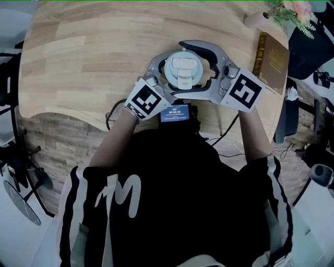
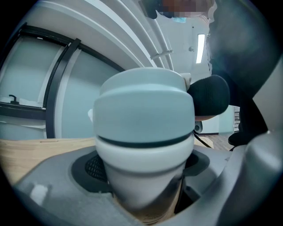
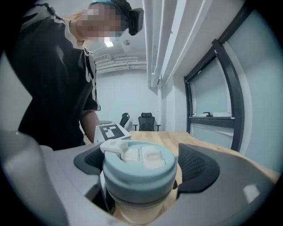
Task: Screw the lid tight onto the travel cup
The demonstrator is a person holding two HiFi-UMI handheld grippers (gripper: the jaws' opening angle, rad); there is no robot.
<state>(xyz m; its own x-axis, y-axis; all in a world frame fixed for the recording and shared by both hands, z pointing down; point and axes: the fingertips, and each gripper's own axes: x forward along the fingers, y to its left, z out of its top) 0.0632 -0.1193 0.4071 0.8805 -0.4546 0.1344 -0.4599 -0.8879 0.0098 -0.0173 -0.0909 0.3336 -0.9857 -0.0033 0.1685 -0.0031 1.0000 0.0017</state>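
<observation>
Starting closest to you, a small lit screen [image 1: 175,112] sits between your wrists at the near edge of the wooden surface [image 1: 94,52]. Just beyond it, the travel cup [image 2: 143,181] stands upright on the surface, with both tools brought in around it from either side.

Your left hand-held gripper [image 2: 141,194] is clamped low on the cup's pale body, its dark ribbed pads [image 2: 95,167] pressed against the sides below the lid. Your right hand-held gripper [image 3: 139,178] sits higher and is closed on the lid [image 3: 139,170], one pad against each side of its blue-green rim. The lid rests on top of the cup, and its white flip tab [image 1: 184,79] points back toward you. Whether the threads are fully seated cannot be made out.

Farther out and to your right, a brown book [image 1: 272,58] lies flat near the surface's edge. A pink vase of flowers [image 1: 284,13] stands at the far right corner, well apart from the cup.
</observation>
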